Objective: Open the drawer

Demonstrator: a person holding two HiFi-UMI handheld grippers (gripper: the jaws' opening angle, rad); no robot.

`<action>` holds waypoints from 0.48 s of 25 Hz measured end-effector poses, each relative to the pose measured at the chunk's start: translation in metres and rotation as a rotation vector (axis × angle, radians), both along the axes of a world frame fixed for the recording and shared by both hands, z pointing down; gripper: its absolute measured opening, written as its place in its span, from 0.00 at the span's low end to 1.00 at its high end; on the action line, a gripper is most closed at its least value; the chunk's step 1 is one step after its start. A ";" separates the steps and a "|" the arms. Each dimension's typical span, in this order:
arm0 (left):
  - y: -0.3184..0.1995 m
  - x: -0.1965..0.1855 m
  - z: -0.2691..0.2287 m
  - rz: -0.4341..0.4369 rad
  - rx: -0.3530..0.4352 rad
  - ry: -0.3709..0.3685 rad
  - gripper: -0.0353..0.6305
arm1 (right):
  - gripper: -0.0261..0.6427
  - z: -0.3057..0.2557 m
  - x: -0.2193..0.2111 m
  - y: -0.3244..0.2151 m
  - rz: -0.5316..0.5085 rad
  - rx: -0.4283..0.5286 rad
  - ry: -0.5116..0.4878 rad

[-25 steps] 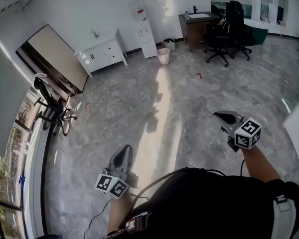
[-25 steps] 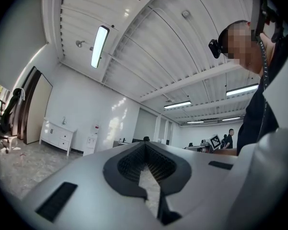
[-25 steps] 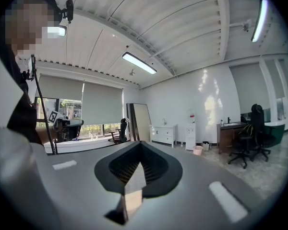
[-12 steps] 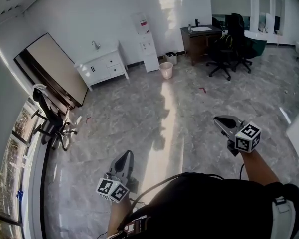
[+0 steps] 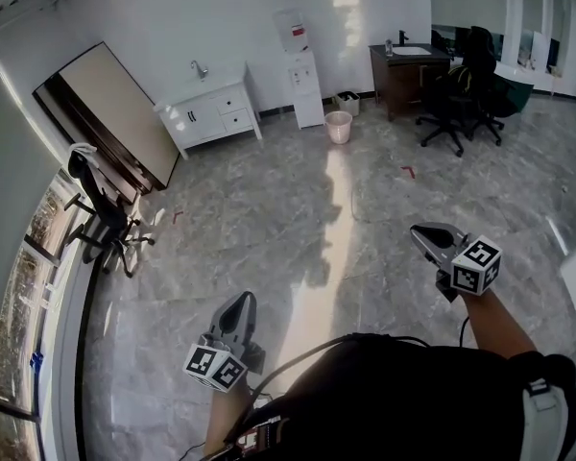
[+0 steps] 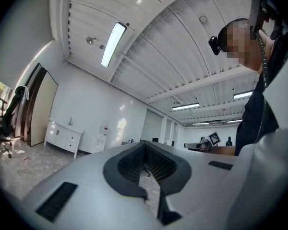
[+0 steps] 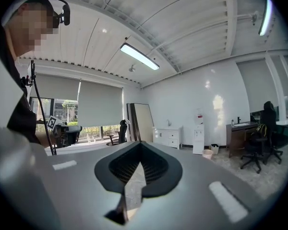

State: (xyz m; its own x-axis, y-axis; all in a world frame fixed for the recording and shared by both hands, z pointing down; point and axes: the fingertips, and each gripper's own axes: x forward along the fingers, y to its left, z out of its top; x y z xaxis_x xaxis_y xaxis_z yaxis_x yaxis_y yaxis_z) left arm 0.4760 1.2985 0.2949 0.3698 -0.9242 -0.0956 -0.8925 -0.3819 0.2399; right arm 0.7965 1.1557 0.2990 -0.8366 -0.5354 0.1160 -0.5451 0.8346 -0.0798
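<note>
A white cabinet (image 5: 209, 113) with small drawers and a tap on top stands against the far wall, well across the floor from me. It also shows small in the left gripper view as the cabinet (image 6: 62, 138) and in the right gripper view as the cabinet (image 7: 168, 137). My left gripper (image 5: 240, 302) is held low in front of the body, jaws shut and empty. My right gripper (image 5: 424, 230) is held out at the right, pointing level, its jaws together with nothing between them. Both point across the room, far from the drawers.
A water dispenser (image 5: 307, 89) and a pink bin (image 5: 338, 126) stand right of the cabinet. A dark desk (image 5: 408, 75) with black office chairs (image 5: 456, 99) is at the back right. A large board (image 5: 106, 113) leans on the left wall, and a black chair (image 5: 101, 209) stands by the windows.
The cabinet, bin and desk have slid right and slightly down in the head view as the person moves across the floor. Both grippers keep their places before the body.
</note>
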 end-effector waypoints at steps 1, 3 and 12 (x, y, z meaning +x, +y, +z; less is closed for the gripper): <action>-0.005 -0.003 0.002 -0.011 -0.001 0.000 0.05 | 0.03 0.002 -0.005 -0.008 -0.015 0.000 -0.002; -0.015 -0.004 0.007 -0.022 0.005 -0.015 0.05 | 0.03 0.005 -0.014 -0.025 -0.049 0.004 -0.006; -0.095 0.034 -0.004 -0.168 0.019 -0.041 0.05 | 0.03 0.009 0.002 -0.150 -0.176 0.018 -0.036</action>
State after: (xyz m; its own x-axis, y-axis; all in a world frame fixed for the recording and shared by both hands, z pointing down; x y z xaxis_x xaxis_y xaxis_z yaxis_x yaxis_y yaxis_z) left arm 0.5099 1.2030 0.2908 0.2143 -0.9714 -0.1019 -0.9529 -0.2308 0.1965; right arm 0.7989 1.0057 0.3083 -0.9212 -0.3816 0.0763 -0.3872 0.9184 -0.0809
